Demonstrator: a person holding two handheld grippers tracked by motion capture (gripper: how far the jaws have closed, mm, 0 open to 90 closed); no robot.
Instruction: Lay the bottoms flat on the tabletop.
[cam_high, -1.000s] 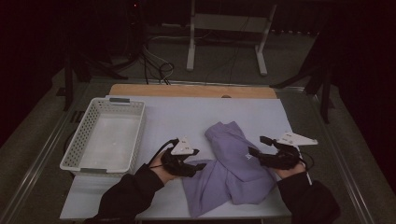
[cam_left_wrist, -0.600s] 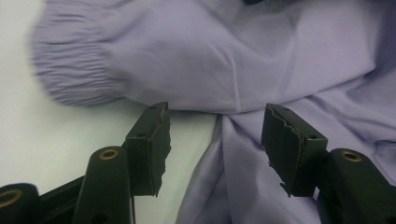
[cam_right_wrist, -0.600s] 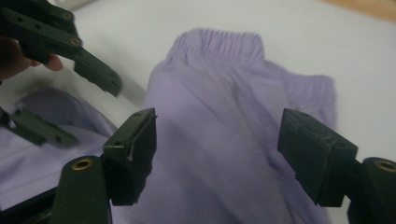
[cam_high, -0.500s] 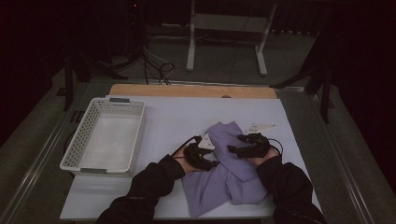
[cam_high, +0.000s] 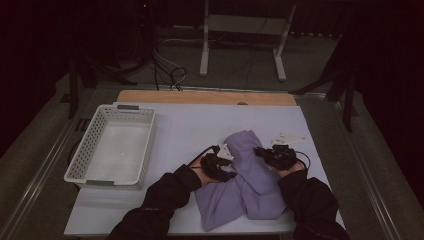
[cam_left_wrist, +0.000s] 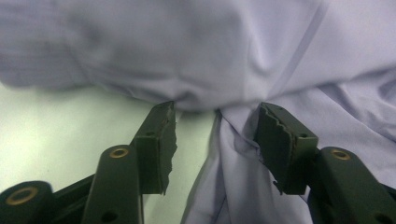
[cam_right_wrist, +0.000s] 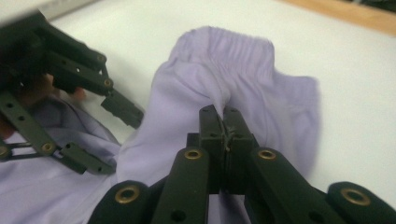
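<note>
A lavender garment (cam_high: 250, 187) with an elastic waistband (cam_right_wrist: 224, 46) lies crumpled on the white table (cam_high: 200, 125), near its front right. My left gripper (cam_high: 229, 170) lies at the garment's left edge. In the left gripper view this gripper (cam_left_wrist: 215, 140) has a bunched fold of cloth (cam_left_wrist: 233, 154) between its jaws, which have just been closing; the cloth touches one pad while the other stands apart. My right gripper (cam_high: 261, 151) rests on the garment's upper right. In the right gripper view that gripper (cam_right_wrist: 219, 114) is shut on a pinched ridge of cloth below the waistband.
A white perforated basket (cam_high: 107, 181) stands at the table's left, with nothing in it. A wooden strip (cam_high: 200, 96) runs along the table's far edge. Metal stand legs (cam_high: 205, 45) and cables sit on the dark floor beyond.
Both hands have moved inward onto the garment: the left gripper to the right, the right gripper to the left from the garment's right edge. The cloth has bunched slightly between them.
</note>
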